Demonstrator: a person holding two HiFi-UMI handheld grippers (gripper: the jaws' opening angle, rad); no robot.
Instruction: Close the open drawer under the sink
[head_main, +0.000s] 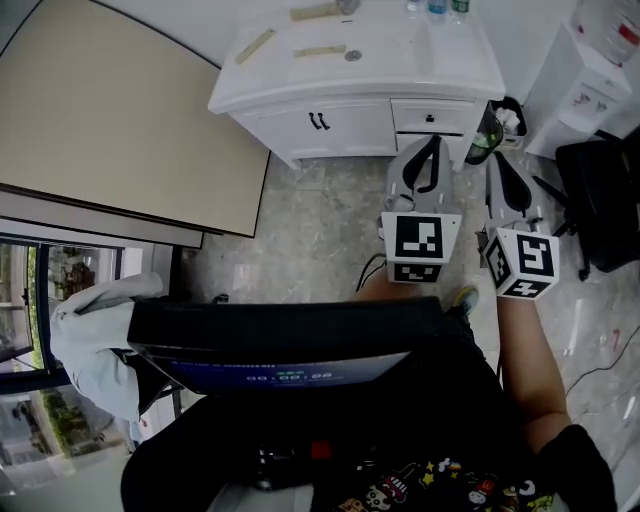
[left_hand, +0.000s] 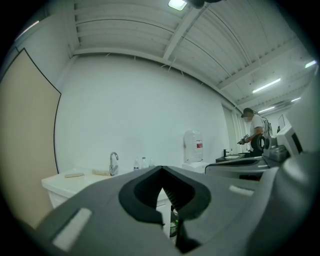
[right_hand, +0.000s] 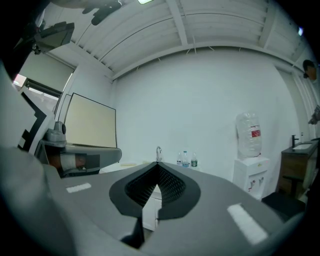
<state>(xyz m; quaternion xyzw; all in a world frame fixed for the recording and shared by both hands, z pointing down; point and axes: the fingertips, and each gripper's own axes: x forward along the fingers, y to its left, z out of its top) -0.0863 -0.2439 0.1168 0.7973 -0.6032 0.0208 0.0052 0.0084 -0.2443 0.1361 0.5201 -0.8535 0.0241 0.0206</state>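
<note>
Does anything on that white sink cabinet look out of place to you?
Yes. The top drawer on the right side of the sink cabinet seems to stick out a little from the front, with a shadow under it. The doors beside it sit flush. Nothing looks spilled or broken.

1. Sink cabinet (head_main: 330, 128): smooth white, slightly glossy, perhaps lacquered.
2. Floor (head_main: 320, 225): polished, grey-veined stone tile.
3. Faucet (left_hand: 114, 163): shiny metal.
4. Right gripper (right_hand: 158, 167): matt grey plastic; pads (right_hand: 172, 186) ribbed black.
</note>
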